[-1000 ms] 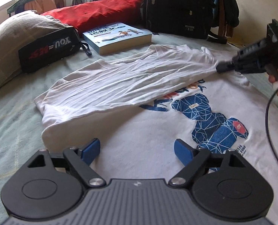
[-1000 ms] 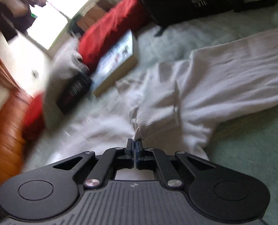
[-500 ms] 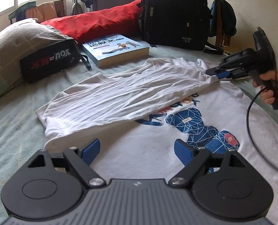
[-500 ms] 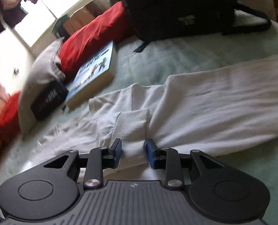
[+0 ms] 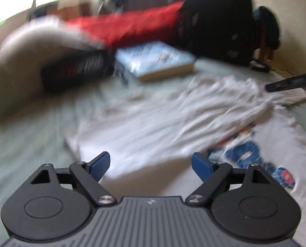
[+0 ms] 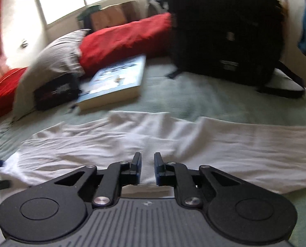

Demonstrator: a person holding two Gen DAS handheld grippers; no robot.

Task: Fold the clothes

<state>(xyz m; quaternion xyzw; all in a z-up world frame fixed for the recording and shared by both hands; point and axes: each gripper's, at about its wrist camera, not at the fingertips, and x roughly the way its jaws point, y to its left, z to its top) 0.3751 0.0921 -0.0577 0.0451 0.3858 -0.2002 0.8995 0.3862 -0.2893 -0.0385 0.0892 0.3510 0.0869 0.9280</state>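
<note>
Here, from the left wrist: white T-shirt [image 5: 173,123] spread on the bed [image 5: 25,144], one side already folded over so that the blue print [image 5: 253,164] peeks out at right. Left gripper [image 5: 150,164] low over the near end of the shirt, jaws spread wide, holding nothing, folded edge lying between and just ahead of them. Long axis of the fold running away and rightward, toward the right gripper [image 5: 293,83] at the far corner. Book [image 5: 155,59] and black backpack [image 5: 218,26] beyond, well apart from the cloth; much blur.

From the right wrist: right gripper [image 6: 147,169] at the ribbed collar [image 6: 159,144] of the T-shirt [image 6: 235,144], jaws parted a little, collar band sitting in the gap but seemingly not clamped. Cloth stretching out to both sides. Probably nearer the next grip point on this side; left nearer the hem.
</note>
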